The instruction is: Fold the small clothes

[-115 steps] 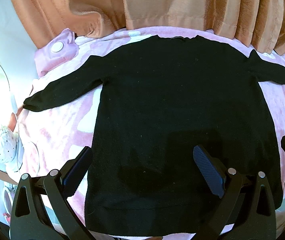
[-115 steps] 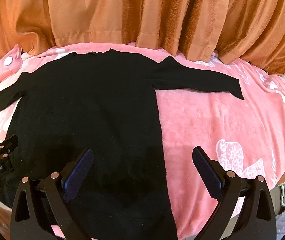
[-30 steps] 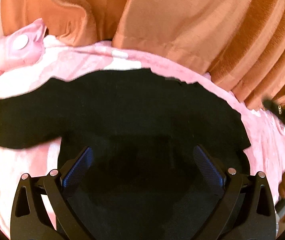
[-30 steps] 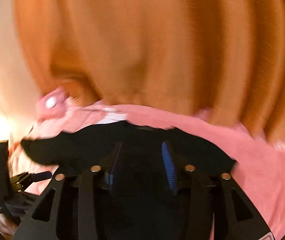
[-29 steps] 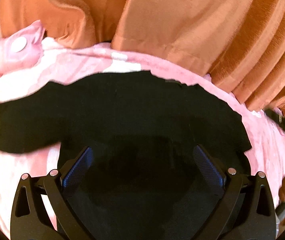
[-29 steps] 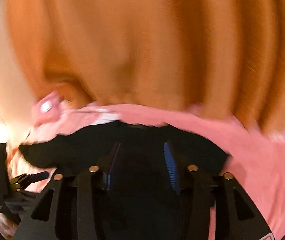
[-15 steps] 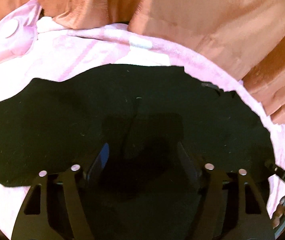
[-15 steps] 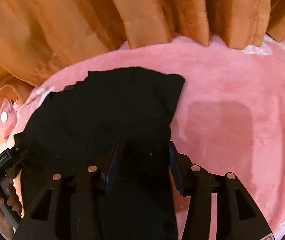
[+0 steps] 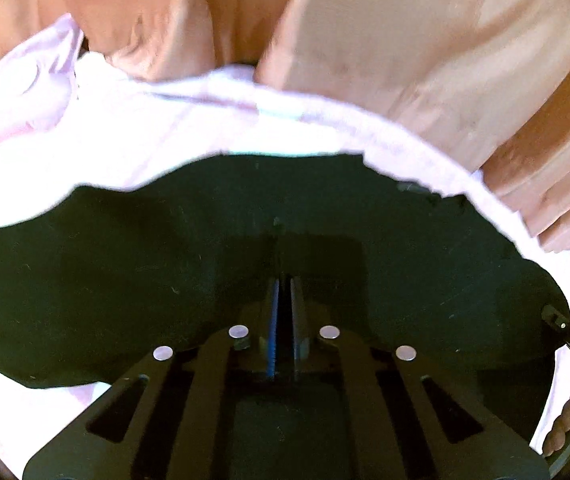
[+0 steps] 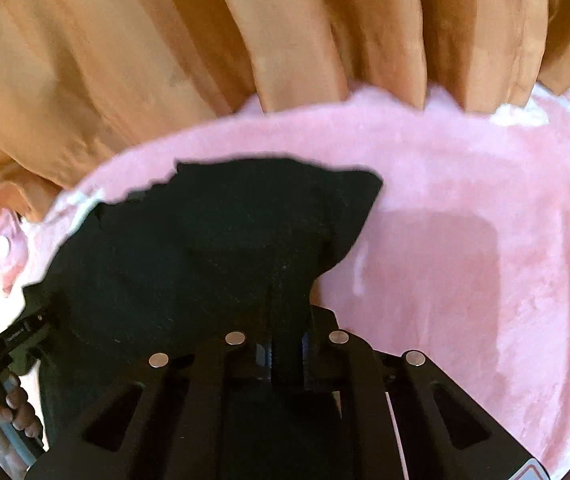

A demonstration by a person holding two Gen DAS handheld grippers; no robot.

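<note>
Both grippers are now closed on the black sweater (image 9: pixel 165 272), where half a second earlier the left one was only partly drawn in and, a second ago, stood wide apart above the cloth. In the left wrist view the left gripper (image 9: pixel 283 300) is seen with its two blue-faced pads brought almost together, a raised ridge of black fabric pinched between them near the upper body of the garment. In the right wrist view the right gripper (image 10: pixel 287 320) is clamped on a fold of the same sweater (image 10: pixel 205 248) at its right edge, beside the bare pink blanket (image 10: pixel 465 220).

The sweater lies flat on the blanket, its neckline toward the orange curtain (image 10: pixel 165 48); the right sleeve has already been laid inward, since no sleeve is seen stretched across the pink. The left sleeve is still spread out to the left in the left wrist view.

With both grasps secured, a lift and fold of the upper part is judged to be the step in hand. A thin pinch of knit could slip when raised.

A pink pillow (image 9: pixel 21 100) is seen at the far left corner.
</note>
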